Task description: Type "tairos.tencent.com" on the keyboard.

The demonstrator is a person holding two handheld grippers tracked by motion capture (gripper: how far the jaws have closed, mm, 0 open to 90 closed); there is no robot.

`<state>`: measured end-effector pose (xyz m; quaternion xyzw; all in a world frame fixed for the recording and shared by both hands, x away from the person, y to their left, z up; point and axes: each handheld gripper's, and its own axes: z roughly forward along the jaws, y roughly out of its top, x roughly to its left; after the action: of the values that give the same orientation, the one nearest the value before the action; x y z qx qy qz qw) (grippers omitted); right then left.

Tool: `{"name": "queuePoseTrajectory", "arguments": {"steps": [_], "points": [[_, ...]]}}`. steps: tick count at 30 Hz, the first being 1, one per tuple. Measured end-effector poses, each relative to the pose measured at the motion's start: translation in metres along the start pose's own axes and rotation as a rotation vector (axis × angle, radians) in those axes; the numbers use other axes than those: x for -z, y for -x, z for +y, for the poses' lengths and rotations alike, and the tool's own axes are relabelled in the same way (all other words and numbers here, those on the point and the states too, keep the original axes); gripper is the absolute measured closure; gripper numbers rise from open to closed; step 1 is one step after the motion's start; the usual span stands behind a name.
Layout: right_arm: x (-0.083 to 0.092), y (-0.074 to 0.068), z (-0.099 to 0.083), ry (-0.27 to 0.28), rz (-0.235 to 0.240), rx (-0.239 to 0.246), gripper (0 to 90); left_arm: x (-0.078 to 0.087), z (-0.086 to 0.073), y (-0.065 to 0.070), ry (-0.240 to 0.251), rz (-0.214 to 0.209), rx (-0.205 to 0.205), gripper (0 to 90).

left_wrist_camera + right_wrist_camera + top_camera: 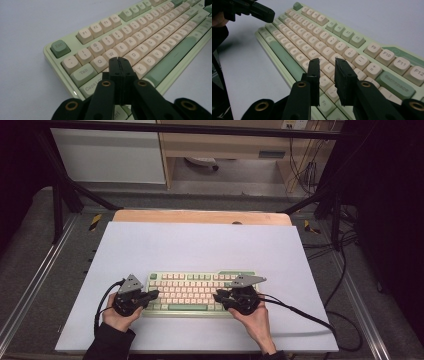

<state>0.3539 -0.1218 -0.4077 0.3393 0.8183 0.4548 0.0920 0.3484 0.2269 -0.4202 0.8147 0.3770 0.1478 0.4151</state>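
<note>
A pale green keyboard [192, 292] with cream keys lies on the white mat near its front edge. My left gripper [154, 294] rests over the keyboard's left end. In the left gripper view its jaws [118, 60] are pressed together, empty, above the keys [140, 37] near A and S. My right gripper [218, 295] hovers over the keyboard's right end. The right gripper view shows its jaws [328, 62] a narrow gap apart with nothing between them, above the keys [317, 37] near L. The left gripper [264, 12] shows far off at the upper left of that view.
The white mat [200, 245] covers a wooden table [200, 216], with bare mat behind and beside the keyboard. Black cables [300, 312] trail from the right gripper off the mat's right edge. Metal frame legs [65, 195] stand at the back corners.
</note>
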Motion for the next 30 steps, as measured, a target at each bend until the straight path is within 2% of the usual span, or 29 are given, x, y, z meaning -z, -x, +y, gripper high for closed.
{"name": "queuePoseTrajectory", "arguments": {"steps": [14,18,30], "points": [[-0.028,-0.003,0.012,-0.035,0.014,-0.021,89.2,-0.001,0.0,0.001,0.0,-0.001,-0.002,89.9],[-0.034,-0.003,0.014,-0.032,0.019,-0.026,90.0,-0.001,0.0,0.0,-0.001,0.0,-0.004,89.9],[-0.057,0.001,0.017,-0.056,-0.006,-0.036,90.0,-0.001,0.0,0.001,-0.002,-0.002,-0.005,89.9]]}}
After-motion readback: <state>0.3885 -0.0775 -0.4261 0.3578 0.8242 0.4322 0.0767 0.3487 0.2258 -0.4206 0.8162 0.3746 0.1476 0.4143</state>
